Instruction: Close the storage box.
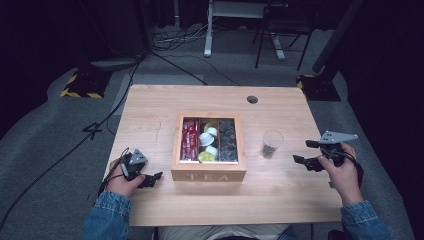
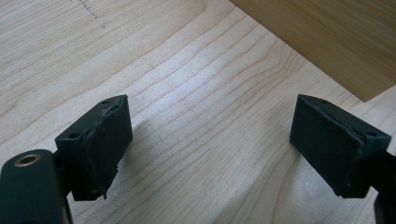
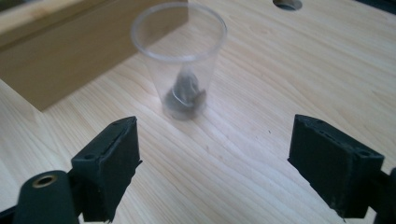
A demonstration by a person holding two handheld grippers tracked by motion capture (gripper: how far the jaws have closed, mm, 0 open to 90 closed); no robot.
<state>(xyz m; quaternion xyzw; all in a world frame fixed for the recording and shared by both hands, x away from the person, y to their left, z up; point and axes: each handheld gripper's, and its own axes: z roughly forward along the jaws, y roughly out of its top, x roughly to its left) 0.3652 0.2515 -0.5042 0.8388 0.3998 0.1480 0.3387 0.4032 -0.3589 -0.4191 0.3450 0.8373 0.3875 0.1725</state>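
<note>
Hard to make out what was sitting at the bottom of the clear plastic cup (image 3: 180,60): in the right gripper view it looked like a small dark crumpled lump, maybe a wrapped bit of something, but I couldn't tell what. From the high view it was just a dark smudge in the cup's base. The cup stood upright on the light wooden worktop (image 1: 280,190), just to the right of the wooden tea box with the word TEA on its front (image 1: 209,176), not touching it.

The right gripper (image 1: 306,152) was near the cup on its right side, pointed at it, jaws spread wide with nothing between them. Its own view showed the gap clearly, cup straight ahead and apart from the pads, with just a cut-off corner of the box at the top left.

The left gripper (image 1: 156,178) lay low on the worktop just left of the box front, also wide open and empty. Its view gave only wood grain and a cut-off slab of box wall.

Only the high view showed inside the box: red packets left, white and green pods in the middle, dark stuff on the right, too small to identify.
</note>
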